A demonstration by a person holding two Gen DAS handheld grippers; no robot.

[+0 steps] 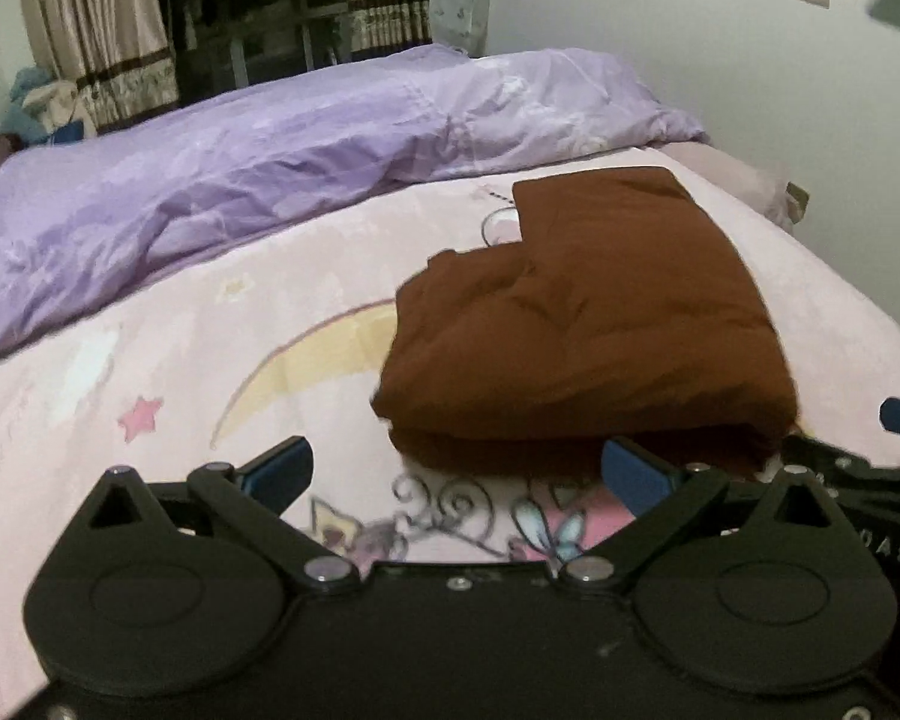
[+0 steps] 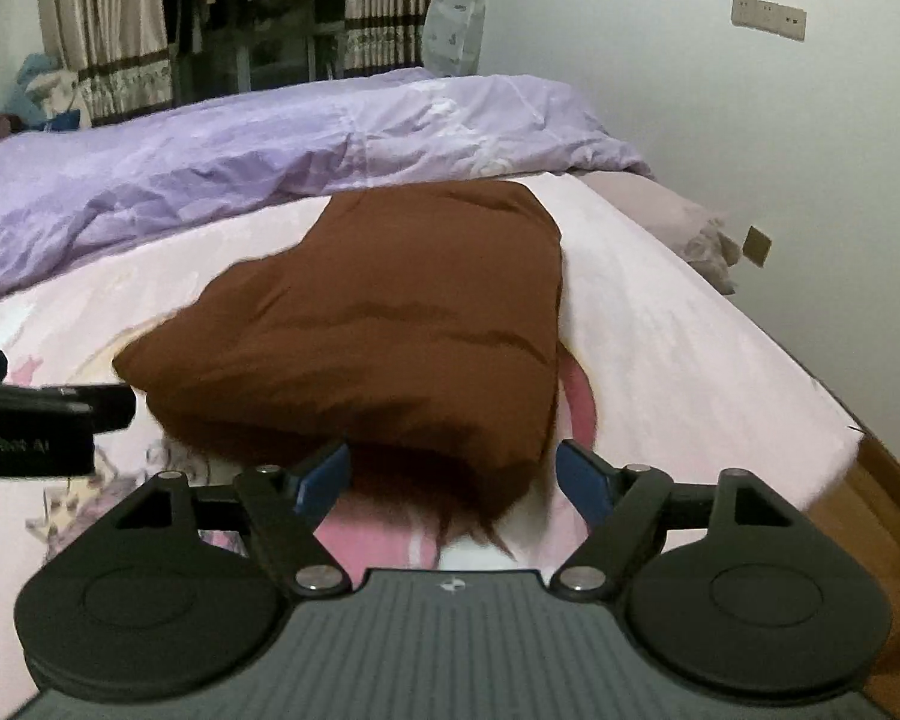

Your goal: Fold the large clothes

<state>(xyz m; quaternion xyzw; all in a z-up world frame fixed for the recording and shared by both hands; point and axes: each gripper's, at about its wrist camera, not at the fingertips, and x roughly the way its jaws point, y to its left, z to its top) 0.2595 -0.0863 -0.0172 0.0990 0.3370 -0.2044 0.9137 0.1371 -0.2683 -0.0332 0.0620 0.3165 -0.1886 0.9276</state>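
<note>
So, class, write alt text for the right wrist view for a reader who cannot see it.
A folded brown garment lies on a pink patterned bed sheet, just ahead of the open right hand-held gripper, whose blue pads grip nothing. A rumpled lilac duvet stretches behind, with the left hand-held gripper's edge at left.

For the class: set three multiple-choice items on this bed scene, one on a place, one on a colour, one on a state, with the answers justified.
1. Where does the folded brown garment lie?
A. on the pink cartoon-print bedsheet
B. on the floor
C. on a chair

2. What colour is the crumpled quilt behind it?
A. green
B. lilac
C. red

3. How do the right gripper's blue fingers stand?
A. clamped on cloth
B. apart, gripping nothing
C. out of view

Answers: 1 A, pink sheet shows all round the garment; 2 B, the quilt is pale purple; 3 B, the fingers are spread, not pressing the cloth.
</note>
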